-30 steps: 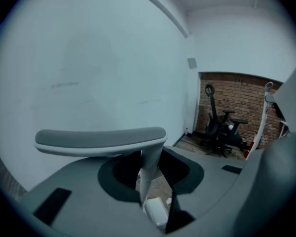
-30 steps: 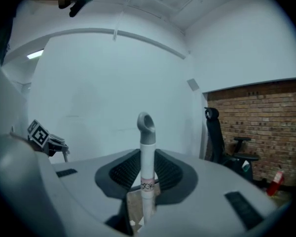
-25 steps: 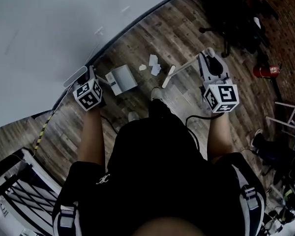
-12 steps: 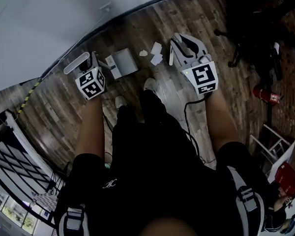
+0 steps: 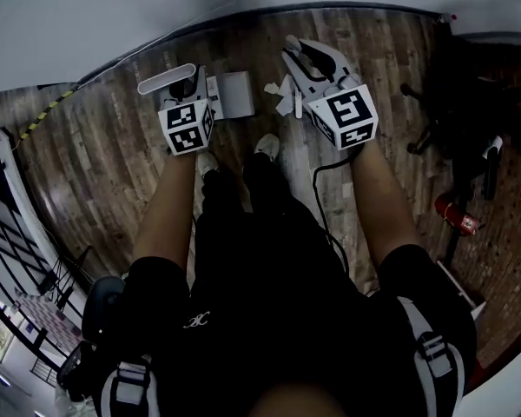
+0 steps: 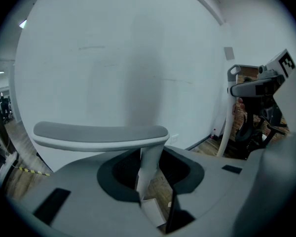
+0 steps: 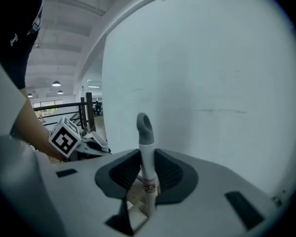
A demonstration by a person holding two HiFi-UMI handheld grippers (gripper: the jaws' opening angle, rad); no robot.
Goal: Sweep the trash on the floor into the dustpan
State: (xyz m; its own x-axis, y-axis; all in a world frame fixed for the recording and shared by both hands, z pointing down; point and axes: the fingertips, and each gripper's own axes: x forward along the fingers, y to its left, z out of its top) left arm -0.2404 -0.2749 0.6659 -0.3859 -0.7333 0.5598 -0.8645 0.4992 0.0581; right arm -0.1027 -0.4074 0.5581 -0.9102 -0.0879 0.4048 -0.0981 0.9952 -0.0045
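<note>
White wall (image 5: 87,16) and plank floor (image 5: 113,155), head view. The person's dark torso (image 5: 269,302) fills the lower half and hides the floor beneath; only the toes of two pale shoes (image 5: 266,145) show past it. The right edge is dim: a black office chair (image 5: 469,102) and a red extinguisher (image 5: 456,217) are barely legible there.

Dustpan (image 5: 235,94): a pale pan lying on the floor close to the wall, just ahead of the left shoe. Its upright stem ends in a flat crossbar grip (image 6: 101,135). In the left gripper view most of the pan is cut off by the gripper body; only a white corner shows below the jaws.

Broom handle (image 7: 147,162): a white shaft with a grey hanging loop at its tip. The broom's head cannot be made out in the head view, where the right gripper covers it.

Trash (image 5: 273,87): a few white paper scraps on the floor just right of the dustpan, partly hidden by the right gripper; their number is unclear.

Left claw (image 6: 150,179): pressed together on the dustpan's stem below the crossbar.

Right claw (image 7: 147,179): pinching the broom handle a little below the loop, the shaft upright between the ribbed pads (image 7: 126,174).
</note>
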